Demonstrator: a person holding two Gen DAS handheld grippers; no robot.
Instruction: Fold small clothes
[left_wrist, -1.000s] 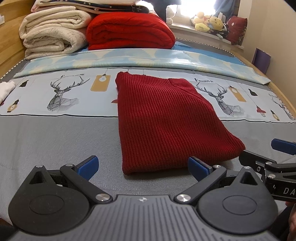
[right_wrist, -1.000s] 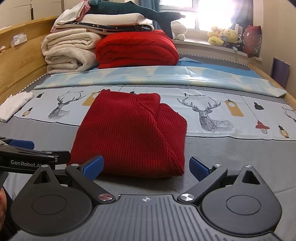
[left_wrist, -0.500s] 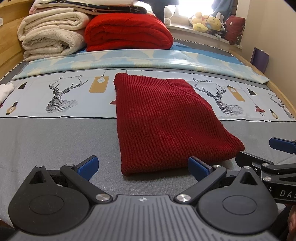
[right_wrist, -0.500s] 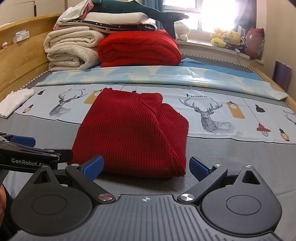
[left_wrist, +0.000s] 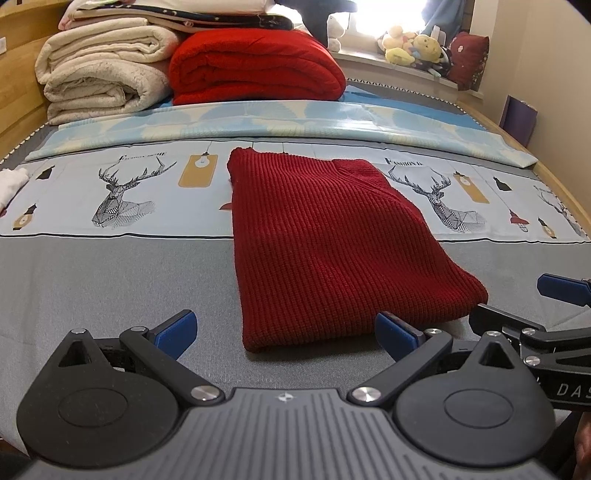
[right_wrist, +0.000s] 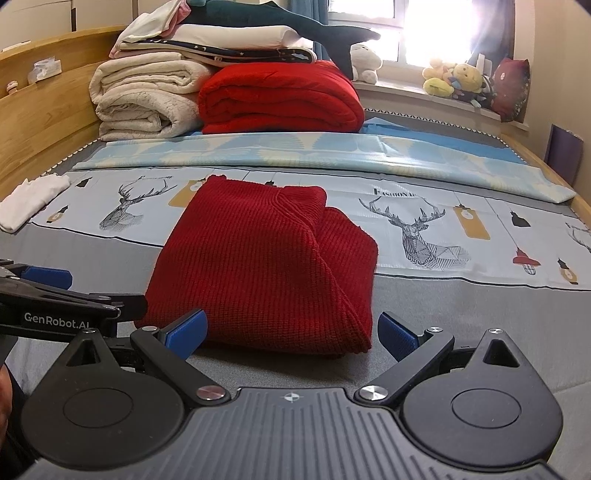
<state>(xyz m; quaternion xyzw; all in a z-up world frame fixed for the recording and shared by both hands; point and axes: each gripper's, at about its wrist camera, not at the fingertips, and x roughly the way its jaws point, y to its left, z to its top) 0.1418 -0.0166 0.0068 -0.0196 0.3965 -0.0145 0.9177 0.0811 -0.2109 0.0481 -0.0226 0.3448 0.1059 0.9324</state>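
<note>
Both the left gripper (left_wrist: 286, 330) and right gripper (right_wrist: 291, 330) gape empty at the red sweater's (left_wrist: 325, 240) near hem. Risk: pinching only the top layer would undo the fold.

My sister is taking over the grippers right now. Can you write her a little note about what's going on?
Left hand-held gripper: open, empty, low before the near edge of the dark red knitted sweater.
Right hand-held gripper: open, empty, at the same near edge.
The sweater lies on the grey deer-print bedsheet, already folded narrow, sleeve tucked in on its right side.
Left to do: probably fold it in half away from you, then the small white garment at far left.
</note>
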